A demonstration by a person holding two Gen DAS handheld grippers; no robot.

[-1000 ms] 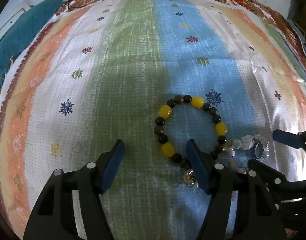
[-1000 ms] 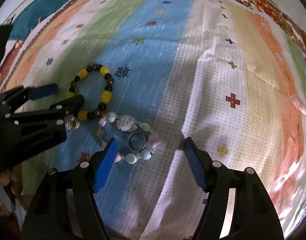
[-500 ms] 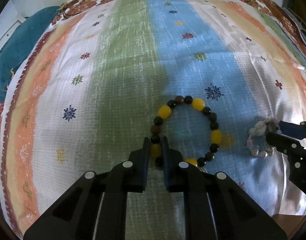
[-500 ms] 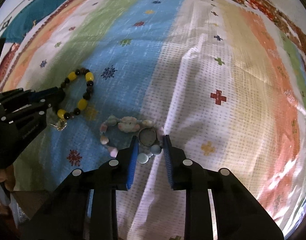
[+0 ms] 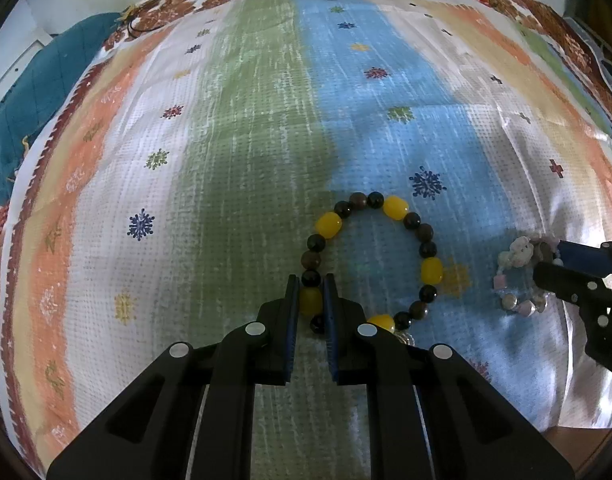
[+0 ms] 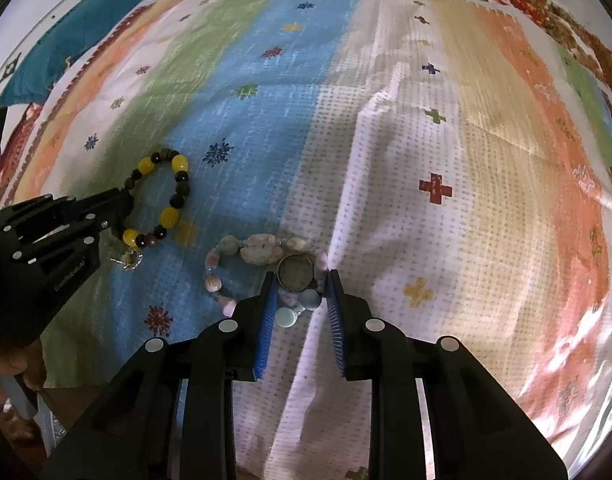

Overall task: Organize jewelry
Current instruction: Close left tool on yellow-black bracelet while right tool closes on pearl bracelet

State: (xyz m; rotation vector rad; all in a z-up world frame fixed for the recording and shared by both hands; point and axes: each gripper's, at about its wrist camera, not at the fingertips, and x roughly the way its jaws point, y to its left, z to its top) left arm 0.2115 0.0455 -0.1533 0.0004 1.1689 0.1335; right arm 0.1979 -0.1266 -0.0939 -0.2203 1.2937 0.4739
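Note:
A bracelet of yellow and dark beads (image 5: 432, 272) lies on the striped cloth, with a small clear charm (image 6: 131, 258) at its near side. My left gripper (image 5: 310, 285) is shut on one of its yellow beads. It also shows at the left of the right wrist view as the left gripper (image 6: 122, 204). To the right lies a pastel shell-bead bracelet (image 6: 262, 250) with a metal ring (image 6: 294, 272) on it. My right gripper (image 6: 300, 278) has the ring and a pink bead between its pads. Its jaws are opening slightly, the pads still touching both.
The striped, patterned cloth (image 5: 246, 140) covers the whole surface, with a raised crease (image 6: 346, 200) running away from the right gripper. A teal quilted fabric (image 5: 30, 112) lies beyond the far left edge. A hand (image 6: 10, 364) holds the left gripper at the lower left.
Both grippers went from wide open to closed, the left on a yellow bead, the right around the ring. The two bracelets, touching a second ago, now lie apart.

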